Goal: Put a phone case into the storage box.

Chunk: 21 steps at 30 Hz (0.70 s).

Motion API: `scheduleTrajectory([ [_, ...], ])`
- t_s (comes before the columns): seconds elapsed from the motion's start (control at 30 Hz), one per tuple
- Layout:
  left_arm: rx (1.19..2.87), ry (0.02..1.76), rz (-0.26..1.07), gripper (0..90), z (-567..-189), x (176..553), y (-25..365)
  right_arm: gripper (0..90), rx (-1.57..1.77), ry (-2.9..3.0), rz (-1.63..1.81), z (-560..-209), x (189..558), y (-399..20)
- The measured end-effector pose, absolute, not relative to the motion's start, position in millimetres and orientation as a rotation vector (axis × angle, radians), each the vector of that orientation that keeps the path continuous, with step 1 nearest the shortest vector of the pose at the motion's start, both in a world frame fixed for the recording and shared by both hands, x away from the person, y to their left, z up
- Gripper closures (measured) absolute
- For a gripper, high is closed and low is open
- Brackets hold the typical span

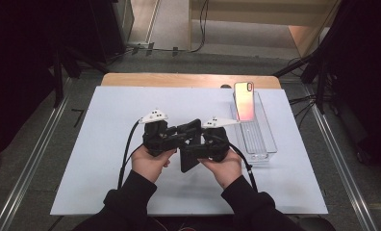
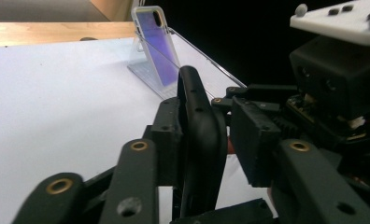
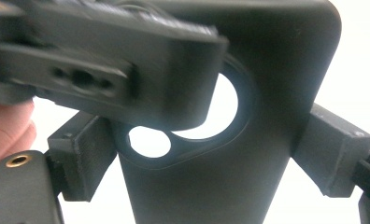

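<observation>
A black phone case (image 1: pixel 190 153) hangs above the middle of the white mat, held between both hands. My right gripper (image 1: pixel 192 155) is shut on it across its width. In the right gripper view, both pads of my right gripper (image 3: pixel 206 158) press the side edges of the case (image 3: pixel 230 191), just below its camera cut-out. My left gripper (image 1: pixel 188 129) reaches the case's upper end from the left. In the left gripper view the case (image 2: pixel 199 121) stands edge-on between the jaws of my left gripper (image 2: pixel 210 140). One pad lies against it; a narrow gap separates the other pad (image 2: pixel 253 140) from it.
A clear plastic tray (image 1: pixel 264 144) lies on the mat's right side. A phone in a shiny pink-purple case (image 1: pixel 244 101) leans up at the tray's far end. The white mat (image 1: pixel 102 159) covers a wooden table (image 1: pixel 179 80). Dark stands and cables ring the table.
</observation>
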<state>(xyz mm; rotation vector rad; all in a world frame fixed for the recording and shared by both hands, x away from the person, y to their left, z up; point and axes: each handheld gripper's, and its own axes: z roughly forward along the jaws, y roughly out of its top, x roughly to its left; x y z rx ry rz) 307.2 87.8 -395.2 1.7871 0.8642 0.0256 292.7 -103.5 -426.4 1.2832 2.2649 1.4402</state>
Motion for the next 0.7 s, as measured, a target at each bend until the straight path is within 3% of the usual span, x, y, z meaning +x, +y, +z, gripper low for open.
scheduleTrajectory([
  [0.2,1.76,0.882,0.017,59.0,-391,310,94,12.3,1.29,2.271,1.431,-429,293,-104],
  [0.5,1.702,0.891,0.012,45.1,-384,312,108,12.3,1.308,2.28,1.401,-431,296,-109],
  [0.7,1.724,0.921,-0.019,42.5,-386,312,115,12.3,1.335,2.272,1.369,-433,300,-115],
])
